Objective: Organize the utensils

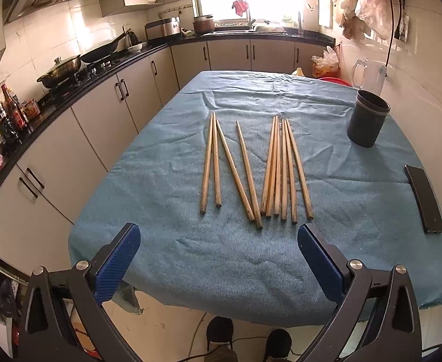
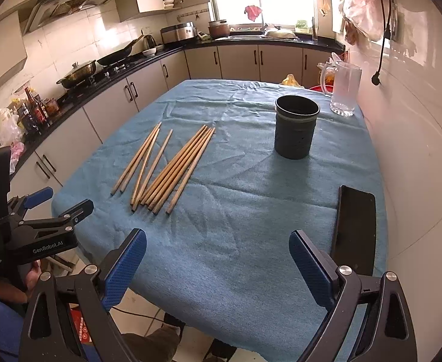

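Left gripper (image 1: 218,247) held level with jaws spread wide, nothing between the blue pads (image 1: 116,267). Right gripper (image 2: 218,252) the same, wide apart and holding nothing, just beside the left.

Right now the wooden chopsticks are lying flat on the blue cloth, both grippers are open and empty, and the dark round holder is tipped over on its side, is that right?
Not quite. The dark round holder stands upright, mouth up, as the right wrist view shows. The rest holds: the wooden chopsticks lie flat on the blue cloth, and the left gripper and right gripper are open and empty.
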Tool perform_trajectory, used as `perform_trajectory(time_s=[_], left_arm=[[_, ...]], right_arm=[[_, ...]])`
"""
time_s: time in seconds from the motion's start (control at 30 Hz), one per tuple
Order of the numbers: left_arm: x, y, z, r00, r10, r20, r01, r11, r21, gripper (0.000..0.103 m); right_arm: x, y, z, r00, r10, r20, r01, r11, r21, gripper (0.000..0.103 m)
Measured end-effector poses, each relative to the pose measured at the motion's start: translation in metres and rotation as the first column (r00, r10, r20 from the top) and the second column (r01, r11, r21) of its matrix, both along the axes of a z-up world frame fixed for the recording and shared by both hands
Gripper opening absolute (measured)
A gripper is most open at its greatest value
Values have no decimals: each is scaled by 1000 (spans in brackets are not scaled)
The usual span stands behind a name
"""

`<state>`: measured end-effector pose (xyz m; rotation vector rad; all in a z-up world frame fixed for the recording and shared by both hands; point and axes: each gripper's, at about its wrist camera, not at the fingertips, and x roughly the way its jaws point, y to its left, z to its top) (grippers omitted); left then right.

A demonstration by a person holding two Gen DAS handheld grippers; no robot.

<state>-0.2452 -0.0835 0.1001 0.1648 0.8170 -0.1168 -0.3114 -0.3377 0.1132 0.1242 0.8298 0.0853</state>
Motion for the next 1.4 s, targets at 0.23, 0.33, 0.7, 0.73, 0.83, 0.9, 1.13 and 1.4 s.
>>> perform_trajectory(time_s=[0.23, 0.33, 0.7, 0.73, 0.83, 0.9, 1.13, 1.4], left_arm=[[4, -2, 6, 1000, -20, 14, 20, 1000, 18, 103], [6, 0, 8, 1000, -27, 15, 26, 999, 24, 103], [35, 7, 10, 998, -59, -19, 60, 997, 44, 103], [38, 8, 10, 998, -65, -25, 66, 997, 46, 103], [53, 12, 8, 995, -83, -63, 86, 995, 41, 103], [65, 16, 7, 992, -90, -92, 92, 996, 17, 103], [112, 39, 4, 981, -75, -177, 61, 995, -83, 100], [163, 63, -1, 966, -90, -241, 47, 983, -177, 81]], right_arm=[[1, 0, 2, 1000, -20, 14, 20, 1000, 19, 97], [2, 0, 2, 1000, -27, 15, 26, 999, 27, 97], [26, -2, -4, 996, -90, -23, 91, 994, 61, 97], [29, -1, -4, 995, -95, -29, 97, 993, 60, 97], [40, 1, -6, 993, -111, -46, 114, 991, 63, 97], [48, 2, -5, 992, -117, -49, 120, 990, 71, 97], [84, 1, -6, 985, -145, -92, 156, 980, 122, 92], [137, 12, -16, 972, -131, -197, 167, 970, 178, 73]])
